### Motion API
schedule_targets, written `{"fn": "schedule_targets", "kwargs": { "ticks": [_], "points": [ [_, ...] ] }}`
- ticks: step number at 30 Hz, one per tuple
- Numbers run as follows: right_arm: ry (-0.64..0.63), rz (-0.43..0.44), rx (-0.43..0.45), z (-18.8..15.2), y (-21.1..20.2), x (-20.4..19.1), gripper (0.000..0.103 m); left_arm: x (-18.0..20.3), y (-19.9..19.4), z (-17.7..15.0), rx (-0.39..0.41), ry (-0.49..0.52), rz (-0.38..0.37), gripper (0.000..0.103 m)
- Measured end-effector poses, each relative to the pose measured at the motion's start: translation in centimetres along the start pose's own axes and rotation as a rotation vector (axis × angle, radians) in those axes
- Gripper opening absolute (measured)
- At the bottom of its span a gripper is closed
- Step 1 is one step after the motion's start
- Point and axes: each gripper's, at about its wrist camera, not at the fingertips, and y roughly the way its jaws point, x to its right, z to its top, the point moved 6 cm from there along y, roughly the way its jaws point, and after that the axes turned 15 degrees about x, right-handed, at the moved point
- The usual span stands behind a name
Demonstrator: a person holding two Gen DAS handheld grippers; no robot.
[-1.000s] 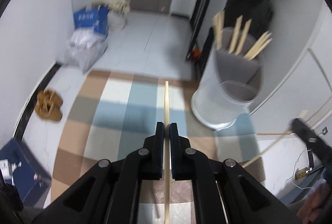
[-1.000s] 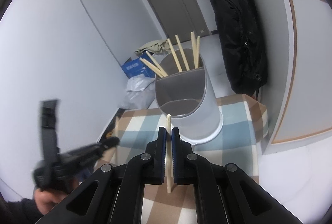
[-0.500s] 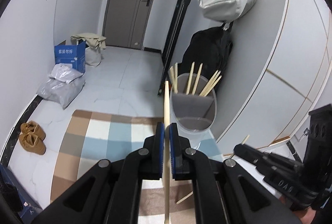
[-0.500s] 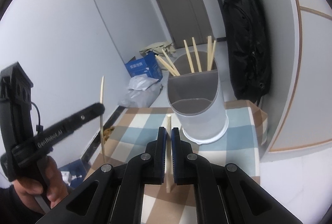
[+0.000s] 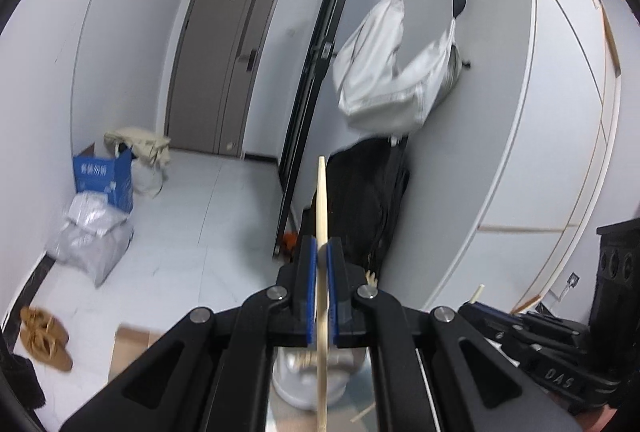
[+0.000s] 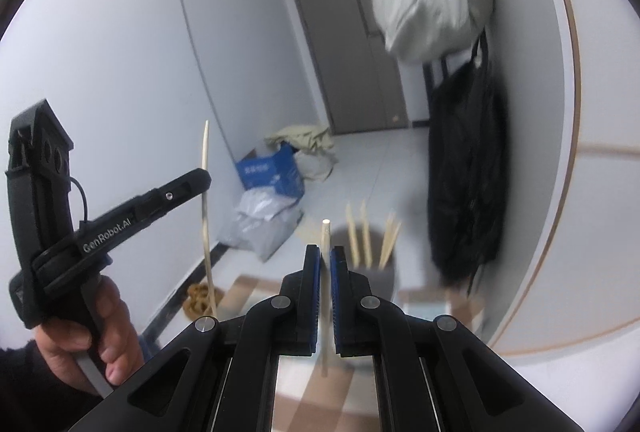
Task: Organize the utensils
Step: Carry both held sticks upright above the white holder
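My left gripper (image 5: pixel 322 252) is shut on a wooden chopstick (image 5: pixel 322 200) that stands upright between its blue pads. It also shows at the left of the right wrist view (image 6: pixel 192 181), where its chopstick (image 6: pixel 205 216) points up. My right gripper (image 6: pixel 325 256) is shut on a second chopstick (image 6: pixel 325 232). The grey utensil holder (image 6: pixel 386 278) stands on the checked cloth below and beyond the right gripper, with several chopsticks (image 6: pixel 362 232) in it. In the left wrist view the holder (image 5: pixel 296 384) is mostly hidden under the gripper.
A white bag (image 5: pixel 396 80) and a black bag (image 5: pixel 372 200) hang on the wall at right. A blue box (image 5: pixel 103 179), plastic bags (image 5: pixel 90 236) and brown slippers (image 5: pixel 44 332) lie on the floor at left. A grey door (image 5: pixel 224 60) is at the far end.
Both grippers have risen and tilted up, so the holder has dropped low in both views. The left gripper has raised its chopstick higher. Both still hold their chopsticks.
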Motion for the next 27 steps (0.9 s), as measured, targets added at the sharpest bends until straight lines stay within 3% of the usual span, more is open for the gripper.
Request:
{"fn": "schedule_targets", "kwargs": {
  "ticks": [5, 10, 17, 27],
  "points": [
    [-0.017, -0.015, 0.057, 5.5, 2.5, 0.9, 0.005, 0.2, 3.8, 2.8, 0.059, 0.008, -0.024, 0.001],
    [-0.028, -0.023, 0.071, 8.1, 5.8, 1.6, 0.005, -0.4, 6.7, 2.6, 0.086, 0.010, -0.040, 0.001],
    [-0.029, -0.021, 0.023, 6.9, 10.3, 2.7, 0.004, -1.5, 9.0, -0.9, 0.068, 0.031, -0.053, 0.001],
    [0.003, -0.039, -0.009, 4.0, 12.3, 5.4, 0.005, -1.7, 9.8, -3.7, 0.060, 0.045, -0.085, 0.001]
  ]
}}
